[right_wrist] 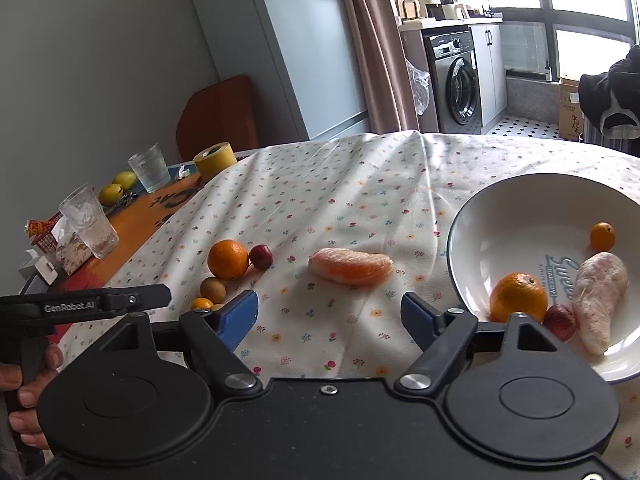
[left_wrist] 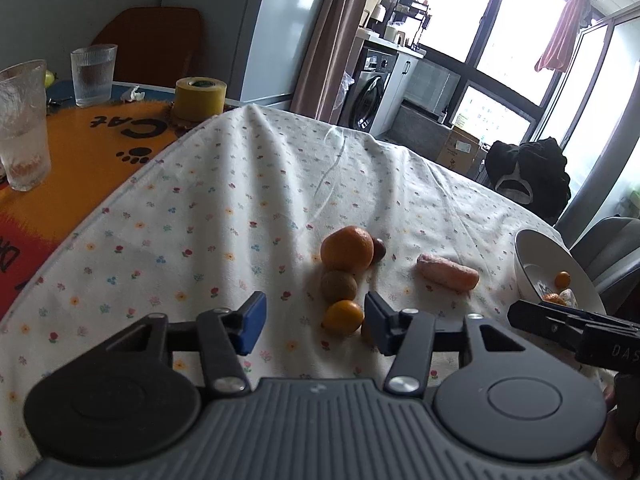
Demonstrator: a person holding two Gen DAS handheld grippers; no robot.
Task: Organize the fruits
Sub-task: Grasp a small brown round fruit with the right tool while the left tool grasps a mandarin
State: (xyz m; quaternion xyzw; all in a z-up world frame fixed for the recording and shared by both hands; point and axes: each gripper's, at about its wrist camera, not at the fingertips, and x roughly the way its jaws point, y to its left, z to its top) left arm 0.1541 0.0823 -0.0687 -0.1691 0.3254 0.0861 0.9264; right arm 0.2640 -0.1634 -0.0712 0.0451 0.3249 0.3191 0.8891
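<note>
Four fruits already sit in the white bowl (right_wrist: 460,216) on the right, while the wrapped orange slice (right_wrist: 350,266) waits alone between bowl and fruit pile, so the right gripper (right_wrist: 330,314) and left gripper (left_wrist: 314,322) hang wide apart, holding nothing.

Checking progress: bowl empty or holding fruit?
Holding fruit. The bowl contains an orange, a small orange fruit, a red fruit and a pale segment.

Glossy bowl (right_wrist: 480,208), matt cloth (right_wrist: 340,200)
</note>
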